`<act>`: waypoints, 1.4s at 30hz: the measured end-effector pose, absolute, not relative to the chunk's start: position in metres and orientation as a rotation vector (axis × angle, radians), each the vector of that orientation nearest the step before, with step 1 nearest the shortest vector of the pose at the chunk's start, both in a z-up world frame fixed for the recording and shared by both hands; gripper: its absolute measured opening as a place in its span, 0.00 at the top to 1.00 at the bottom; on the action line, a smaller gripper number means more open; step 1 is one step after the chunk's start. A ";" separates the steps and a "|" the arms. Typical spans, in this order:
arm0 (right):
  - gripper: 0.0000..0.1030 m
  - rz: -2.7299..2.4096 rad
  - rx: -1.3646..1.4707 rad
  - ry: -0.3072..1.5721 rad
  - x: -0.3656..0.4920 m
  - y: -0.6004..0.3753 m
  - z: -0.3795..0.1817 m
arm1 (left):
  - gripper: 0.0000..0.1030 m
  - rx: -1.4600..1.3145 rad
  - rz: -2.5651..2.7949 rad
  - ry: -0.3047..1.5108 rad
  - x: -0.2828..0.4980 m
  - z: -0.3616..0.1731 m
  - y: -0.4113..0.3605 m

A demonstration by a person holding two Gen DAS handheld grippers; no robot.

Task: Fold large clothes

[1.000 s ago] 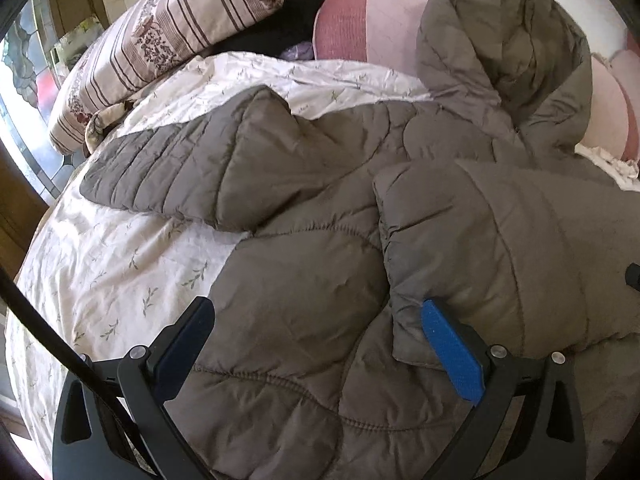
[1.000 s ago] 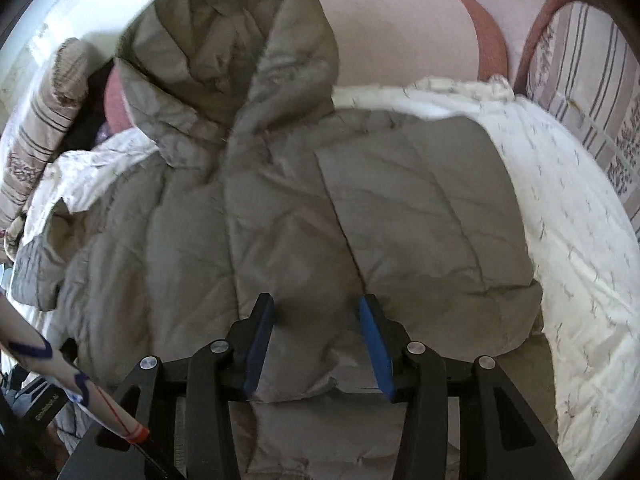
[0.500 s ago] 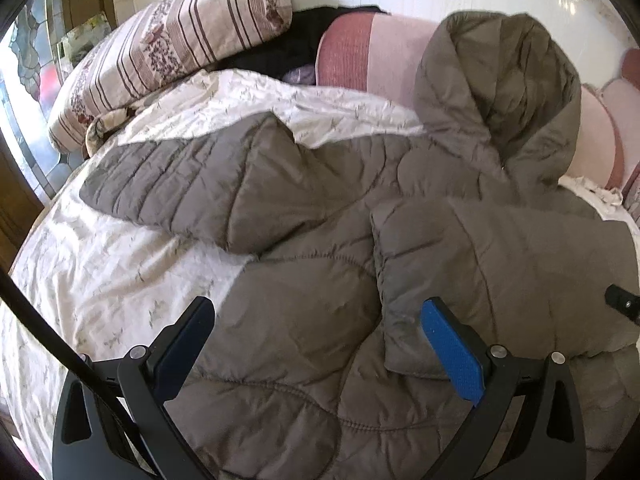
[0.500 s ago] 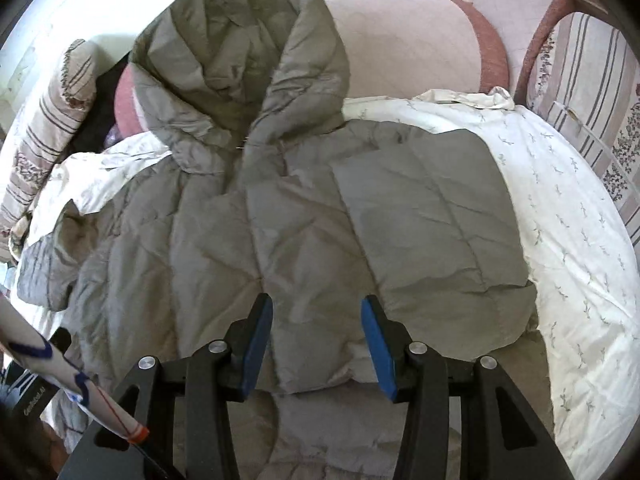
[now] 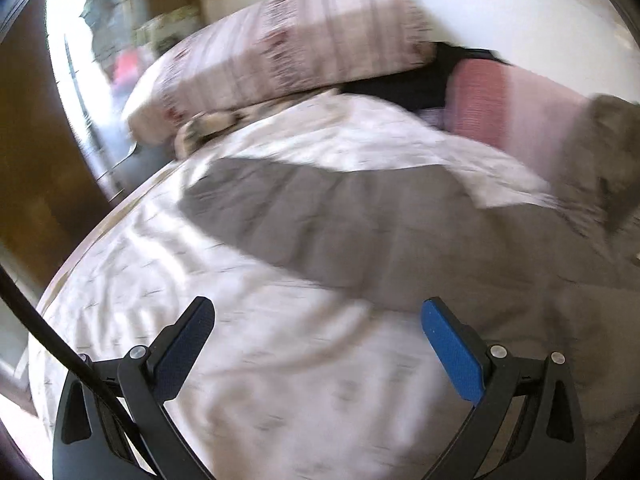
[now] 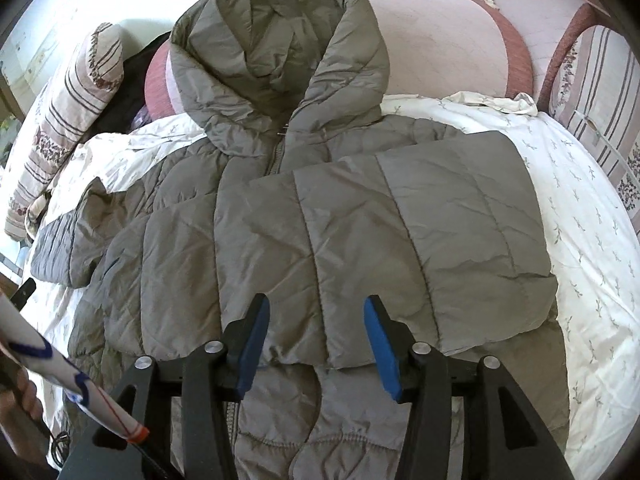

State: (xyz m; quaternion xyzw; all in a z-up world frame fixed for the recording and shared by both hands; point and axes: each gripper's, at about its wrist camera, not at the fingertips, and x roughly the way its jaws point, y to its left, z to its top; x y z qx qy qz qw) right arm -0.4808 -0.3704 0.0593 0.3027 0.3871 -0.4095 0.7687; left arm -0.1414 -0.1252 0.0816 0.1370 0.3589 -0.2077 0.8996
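**One sleeve folded, the other waiting**

Your right gripper [image 6: 316,340] hovers spread and empty over the jacket [image 6: 320,240], whose near sleeve lies folded across the chest. Your left gripper [image 5: 320,356], also spread, points over the bedsheet [image 5: 260,360] toward the outstretched sleeve [image 5: 320,208] — probably next. Beyond, the hood [image 6: 280,40] rests against the pillows.

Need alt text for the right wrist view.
A grey hooded jacket lies front-up on a white bed, one sleeve folded across its chest. The open right tongs hover over the sleeve cuff, gripping nothing.
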 end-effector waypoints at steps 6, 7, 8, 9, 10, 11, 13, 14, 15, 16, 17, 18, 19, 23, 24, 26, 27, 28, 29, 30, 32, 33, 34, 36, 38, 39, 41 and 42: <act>0.47 -0.862 0.662 0.863 -0.470 -0.361 0.055 | 0.00 0.156 -0.349 0.820 -0.084 0.078 -0.075; 0.47 -0.851 0.667 0.859 -0.468 -0.358 0.057 | 0.00 0.136 -0.339 0.825 -0.078 0.080 -0.069; 0.47 -0.844 0.667 0.857 -0.468 -0.352 0.059 | 0.00 0.101 -0.331 0.835 -0.069 0.081 -0.060; 0.47 -0.843 0.667 0.855 -0.468 -0.347 0.061 | 0.00 0.076 -0.331 0.840 -0.062 0.082 -0.053; 0.47 -0.842 0.664 0.855 -0.469 -0.338 0.063 | 0.00 0.053 -0.331 0.845 -0.057 0.083 -0.048; 0.47 -0.841 0.658 0.859 -0.470 -0.329 0.065 | 0.00 0.025 -0.332 0.854 -0.049 0.083 -0.042; 0.45 -0.842 0.609 0.858 -0.473 -0.300 0.070 | 0.00 -0.061 -0.384 0.888 -0.030 0.081 -0.027; 0.41 -0.837 0.585 0.853 -0.475 -0.282 0.071 | 0.00 -0.089 -0.397 0.901 -0.026 0.080 -0.024; 0.40 -0.834 0.575 0.851 -0.477 -0.273 0.071 | 0.00 -0.144 -0.407 0.924 -0.015 0.076 -0.018; 0.39 -0.820 0.555 0.843 -0.478 -0.257 0.069 | 0.00 -0.193 -0.417 0.947 -0.007 0.072 -0.014; 0.39 -0.810 0.533 0.838 -0.476 -0.248 0.067 | 0.00 -0.219 -0.428 0.973 -0.001 0.068 -0.013; 0.39 -0.802 0.512 0.839 -0.473 -0.244 0.066 | 0.00 -0.230 -0.455 1.018 0.010 0.062 -0.015; 0.39 -0.785 0.475 0.845 -0.467 -0.239 0.062 | 0.03 -0.231 -0.483 1.048 0.017 0.058 -0.017; 0.39 -0.769 0.432 0.866 -0.457 -0.242 0.050 | 0.13 -0.280 -0.555 1.082 0.047 0.044 -0.027; 0.39 -0.760 0.442 0.864 -0.456 -0.244 0.048 | 0.16 -0.299 -0.562 1.084 0.054 0.042 -0.026; 0.39 -0.758 0.451 0.856 -0.455 -0.251 0.045 | 0.24 -0.347 -0.571 1.082 0.071 0.039 -0.027; 0.39 -0.757 0.450 0.856 -0.454 -0.253 0.043 | 0.30 -0.381 -0.590 1.069 0.080 0.039 -0.026; 0.39 -0.757 0.448 0.856 -0.452 -0.255 0.042 | 0.31 -0.396 -0.606 1.050 0.085 0.040 -0.025; 0.39 -0.759 0.448 0.858 -0.451 -0.256 0.040 | 0.31 -0.377 -0.579 1.036 0.091 0.037 -0.026; 0.39 -0.757 0.452 0.860 -0.451 -0.257 0.039 | 0.32 -0.369 -0.544 1.046 0.096 0.033 -0.024; 0.39 -0.741 0.464 0.862 -0.449 -0.259 0.037 | 0.34 -0.412 -0.534 1.087 0.105 0.018 -0.024; 0.39 -0.739 0.466 0.862 -0.448 -0.260 0.036 | 0.37 -0.424 -0.532 1.092 0.108 0.013 -0.025; 0.39 -0.739 0.469 0.860 -0.446 -0.261 0.036 | 0.38 -0.429 -0.529 1.075 0.110 0.012 -0.025; 0.39 -0.729 0.486 0.844 -0.445 -0.264 0.037 | 0.38 -0.438 -0.532 1.039 0.111 0.013 -0.027; 0.39 -0.730 0.492 0.835 -0.444 -0.264 0.037 | 0.37 -0.494 -0.542 1.016 0.114 0.008 -0.026; 0.39 -0.730 0.494 0.834 -0.444 -0.264 0.037 | 0.35 -0.545 -0.545 0.994 0.114 0.003 -0.023; 0.39 -0.735 0.495 0.827 -0.445 -0.264 0.038 | 0.35 -0.556 -0.560 0.973 0.114 0.002 -0.023; 0.39 -0.742 0.493 0.826 -0.447 -0.264 0.038 | 0.43 -0.531 -0.566 0.965 0.113 0.003 -0.025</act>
